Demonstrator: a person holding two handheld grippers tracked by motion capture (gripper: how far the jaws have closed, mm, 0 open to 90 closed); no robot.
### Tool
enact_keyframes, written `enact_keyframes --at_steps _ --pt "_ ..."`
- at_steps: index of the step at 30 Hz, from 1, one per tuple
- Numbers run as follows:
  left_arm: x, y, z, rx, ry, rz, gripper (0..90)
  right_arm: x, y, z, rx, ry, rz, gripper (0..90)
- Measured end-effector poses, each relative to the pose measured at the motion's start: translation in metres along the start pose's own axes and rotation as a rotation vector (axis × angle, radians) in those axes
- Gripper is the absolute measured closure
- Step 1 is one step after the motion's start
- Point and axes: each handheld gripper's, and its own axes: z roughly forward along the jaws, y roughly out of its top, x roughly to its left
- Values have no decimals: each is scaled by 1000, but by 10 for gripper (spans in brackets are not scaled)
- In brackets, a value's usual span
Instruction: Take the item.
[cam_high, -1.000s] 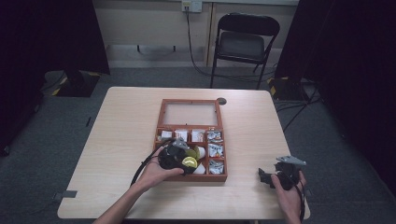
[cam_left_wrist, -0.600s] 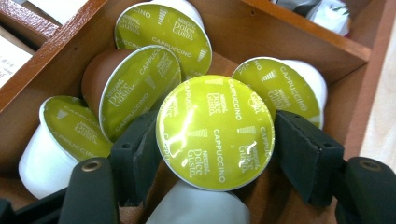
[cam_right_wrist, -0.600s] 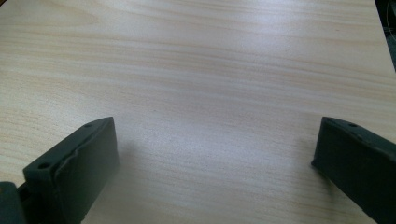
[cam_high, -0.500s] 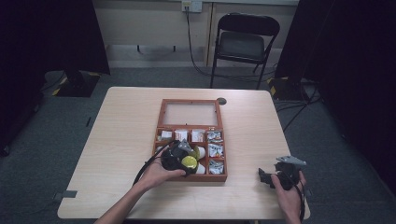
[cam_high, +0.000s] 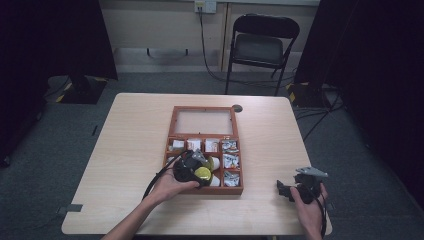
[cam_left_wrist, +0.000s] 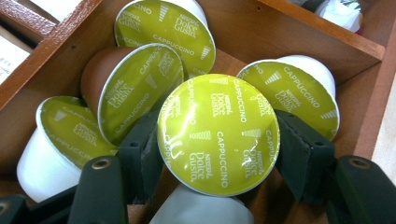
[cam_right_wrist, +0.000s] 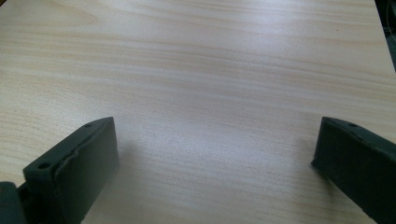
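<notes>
Lime-green foil, printed "Cappuccino", faces up from the coffee capsule (cam_left_wrist: 218, 133) that the left gripper (cam_left_wrist: 215, 154) pinches, one black jaw pressed to each side of its white body. The capsule is held low in a front compartment of the wooden box (cam_high: 172, 131), just above four more capsules: three white ones (cam_left_wrist: 289, 88) and a brown one (cam_left_wrist: 135, 86), all leaning against the compartment walls with the same green lids. From above, the person's left hand (cam_high: 170, 186) holds that gripper (cam_high: 196, 169) over the box's front row, its cable looping back along the forearm.

The right gripper (cam_right_wrist: 215, 154) has its jaws spread wide with bare table (cam_right_wrist: 201, 70) between them. It sits in the right hand (cam_high: 306, 210) near the table's front right corner, well apart from the box.

The box has its glass-paned lid (cam_high: 204, 121) lying open and flat behind it. Other compartments hold small white packets (cam_high: 212, 145) and crinkled sachets (cam_high: 230, 161). A dark folding chair (cam_high: 260, 47) stands beyond the table.
</notes>
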Motion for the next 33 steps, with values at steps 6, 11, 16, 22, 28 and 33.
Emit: enact_keyframes --at_steps 6,11,16,22,28,33 --pt "3 -1 -2 -25 -17 -18 381 0 0 0 0 0 0 0" --pt "3 -3 -4 -45 -25 -28 381 0 0 0 0 1 0 0" --pt "4 -6 -8 -74 -38 -36 381 0 0 0 0 3 -1 0" --pt "4 -6 -9 -81 -36 -36 382 0 0 0 0 3 0 0" --pt "5 -6 -11 -85 -37 -36 382 0 0 0 1 3 0 0" --pt "3 -6 -12 -102 -39 -45 382 0 0 0 0 3 -1 0"
